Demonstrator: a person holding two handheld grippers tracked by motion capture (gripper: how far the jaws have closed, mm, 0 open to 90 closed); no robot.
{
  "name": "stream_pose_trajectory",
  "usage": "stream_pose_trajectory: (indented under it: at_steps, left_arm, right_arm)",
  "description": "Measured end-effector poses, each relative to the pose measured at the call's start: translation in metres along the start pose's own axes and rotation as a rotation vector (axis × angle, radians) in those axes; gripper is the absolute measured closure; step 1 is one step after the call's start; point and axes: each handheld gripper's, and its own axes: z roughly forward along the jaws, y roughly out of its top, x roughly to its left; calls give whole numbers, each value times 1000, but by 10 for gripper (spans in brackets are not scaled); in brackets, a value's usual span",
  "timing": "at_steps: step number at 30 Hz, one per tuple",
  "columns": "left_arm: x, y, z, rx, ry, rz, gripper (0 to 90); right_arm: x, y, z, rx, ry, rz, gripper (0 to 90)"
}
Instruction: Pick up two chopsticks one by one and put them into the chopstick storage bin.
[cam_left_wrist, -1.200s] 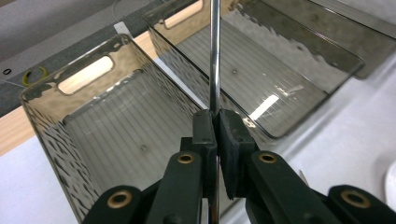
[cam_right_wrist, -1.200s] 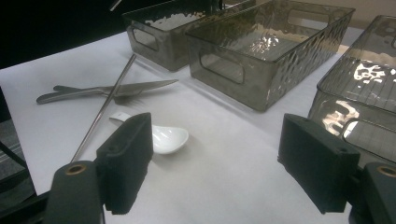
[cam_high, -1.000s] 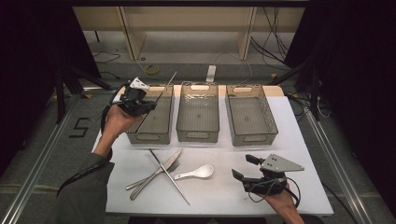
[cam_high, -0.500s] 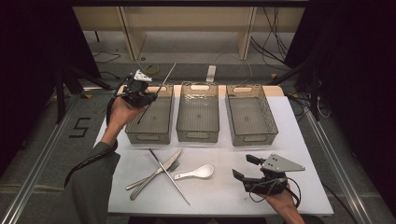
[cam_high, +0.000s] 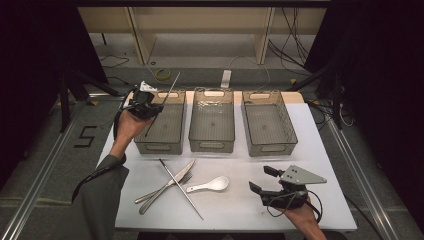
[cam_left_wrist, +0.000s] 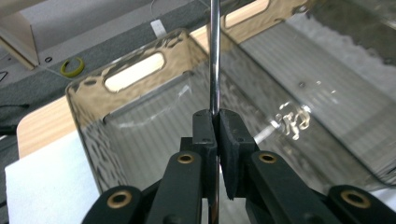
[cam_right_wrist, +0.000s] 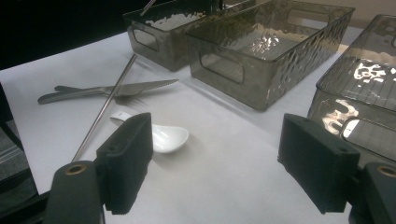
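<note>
My left gripper is shut on a thin metal chopstick, held tilted over the far left corner of the left smoked-plastic bin. In the left gripper view the pads pinch the chopstick above the empty bin. My right gripper rests open at the table's front right, nothing between its jaws. Its own view has the open gripper facing a white spoon, a second chopstick and a knife.
The middle bin and the right bin stand empty in a row with the left one. A second chopstick, knife, fork and spoon lie at the table's front centre.
My left hand, with the chopstick in it, rose toward the bin's far end, then shifted slightly left and sank a little. The right gripper has not moved.
</note>
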Motion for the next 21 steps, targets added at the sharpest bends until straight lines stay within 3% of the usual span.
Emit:
stream_pose_trajectory:
  at_steps: [4,21]
  left_arm:
    - [7,-8,2,-2,-3,-46,849]
    - [12,-26,12,32,6,-96,848]
  right_arm:
    - [0,0,0,1,0,-1,271]
    - [0,0,0,5,-2,-1,271]
